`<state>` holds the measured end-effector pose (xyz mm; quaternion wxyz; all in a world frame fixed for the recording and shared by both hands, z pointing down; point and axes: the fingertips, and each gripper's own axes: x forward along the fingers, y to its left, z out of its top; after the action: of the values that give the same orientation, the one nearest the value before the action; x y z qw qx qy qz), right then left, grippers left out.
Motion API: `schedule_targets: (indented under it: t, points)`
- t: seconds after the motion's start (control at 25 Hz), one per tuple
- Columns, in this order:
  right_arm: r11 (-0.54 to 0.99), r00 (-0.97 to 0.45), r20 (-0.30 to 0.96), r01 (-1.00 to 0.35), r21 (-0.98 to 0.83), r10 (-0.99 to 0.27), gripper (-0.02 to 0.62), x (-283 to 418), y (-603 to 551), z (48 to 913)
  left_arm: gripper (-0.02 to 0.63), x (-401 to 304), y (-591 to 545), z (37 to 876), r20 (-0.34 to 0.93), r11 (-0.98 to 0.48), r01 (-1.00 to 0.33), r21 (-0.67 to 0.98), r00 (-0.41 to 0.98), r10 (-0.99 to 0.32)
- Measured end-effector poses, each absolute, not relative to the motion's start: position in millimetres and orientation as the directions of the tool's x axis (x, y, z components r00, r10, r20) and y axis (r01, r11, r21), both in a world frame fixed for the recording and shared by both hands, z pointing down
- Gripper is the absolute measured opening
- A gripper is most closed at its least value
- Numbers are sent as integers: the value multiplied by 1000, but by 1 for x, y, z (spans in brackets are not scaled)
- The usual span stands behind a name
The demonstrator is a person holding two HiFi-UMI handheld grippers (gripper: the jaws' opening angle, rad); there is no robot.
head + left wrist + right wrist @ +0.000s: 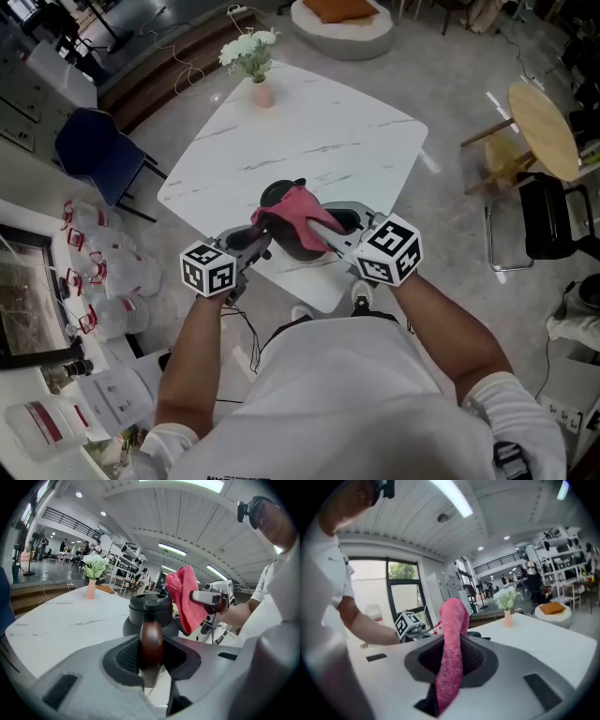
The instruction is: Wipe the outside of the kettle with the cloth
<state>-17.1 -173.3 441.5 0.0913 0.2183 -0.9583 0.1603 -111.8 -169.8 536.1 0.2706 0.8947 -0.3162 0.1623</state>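
Between the right claw's [451,660] jaws, the cloth [454,616] hangs near the kettle [137,615].

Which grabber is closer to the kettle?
Left. The left gripper is clamped on the brown handle of the kettle. The right gripper holds the pink cloth up beside the kettle's top.

White marble-patterned table [309,141] bearing a pink vase [262,93] of white flowers [249,49] at its far corner; blue chair [94,150] at left; round wooden table [544,127] and black chair [548,216] at right.
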Motion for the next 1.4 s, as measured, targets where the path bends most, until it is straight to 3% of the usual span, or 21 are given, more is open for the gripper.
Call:
schedule_targets:
  t: [0.16, 0.44, 0.88, 1.4]
  points:
    - [728, -870, 220, -490, -479, -441, 63, -18, -190, 450, 95, -105, -161, 537, 481, -648, -656, 387, 743, -465]
    - [538, -842, 248, -505, -674, -479, 63, -8, -195, 485, 91, -105, -140, 548, 521, -635, -688, 351, 707, -478]
    - [455, -817, 258, -517, -725, -516, 64, 18, -196, 510, 89, -91, -127, 552, 519, -746, -648, 153, 695, -497]
    - [354, -747, 326, -591, -725, -579, 63, 37, -202, 544, 91, -94, -123, 553, 503, -743, -651, 154, 699, -508]
